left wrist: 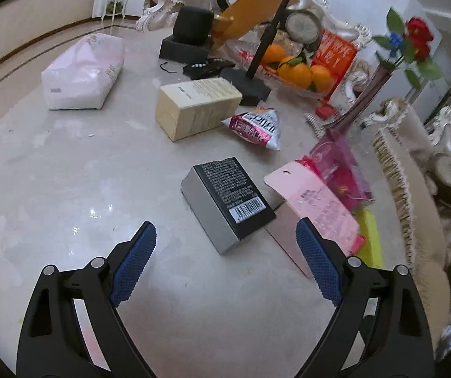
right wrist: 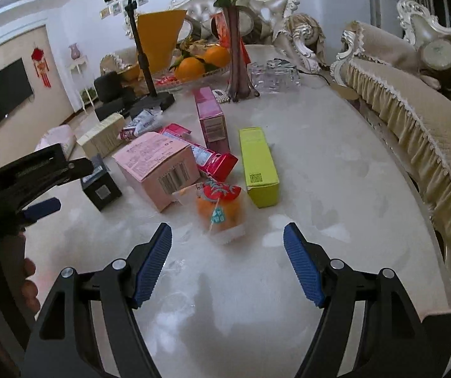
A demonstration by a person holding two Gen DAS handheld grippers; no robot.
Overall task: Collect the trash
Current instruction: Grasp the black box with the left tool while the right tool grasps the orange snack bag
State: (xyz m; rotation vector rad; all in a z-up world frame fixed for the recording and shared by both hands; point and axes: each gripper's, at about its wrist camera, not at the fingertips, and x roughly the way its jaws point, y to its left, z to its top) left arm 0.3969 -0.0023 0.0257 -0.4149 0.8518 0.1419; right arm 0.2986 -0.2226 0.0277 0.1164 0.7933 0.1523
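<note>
A: Marble table (right wrist: 335, 170) in an ornate living room, sofa along its right edge. Trash is scattered over the middle: black box (left wrist: 227, 200), pink box (right wrist: 157, 168), lime-green box (right wrist: 258, 165), a snack wrapper (left wrist: 255, 124), and a clear packet with something orange inside (right wrist: 220, 212).

B: Grippers?

A: Left gripper (left wrist: 225, 253) has its fingers wide apart, nothing between them, hovering just short of the black box. Right gripper (right wrist: 227, 260) is also spread and empty, and the orange packet sits just ahead of its fingertips, not touching.

B: Where's the bin?

A: Can't see one in either view, so where the trash is meant to go is unknown.

B: Risks?

A: My guesses. The black box lies skewed to the left fingers, so closing on its corners could make it spin out on the slick marble. The orange packet looks soft and crinkly, so the pads (right wrist: 154, 263) may pinch film only and it would slip on the lift. The pink box overlaps neighbours near the packet, and a sweep from either side could shove the pile toward the table's right edge.

B: Anything not trash?

A: Fruit bowl (left wrist: 301, 91) with oranges (left wrist: 298, 71), a flower vase (right wrist: 239, 60) and a black stand (right wrist: 143, 53) at the far end. A wide reach could topple the vase. The white tissue pack (left wrist: 83, 72) near the far left edge probably stays too.
</note>
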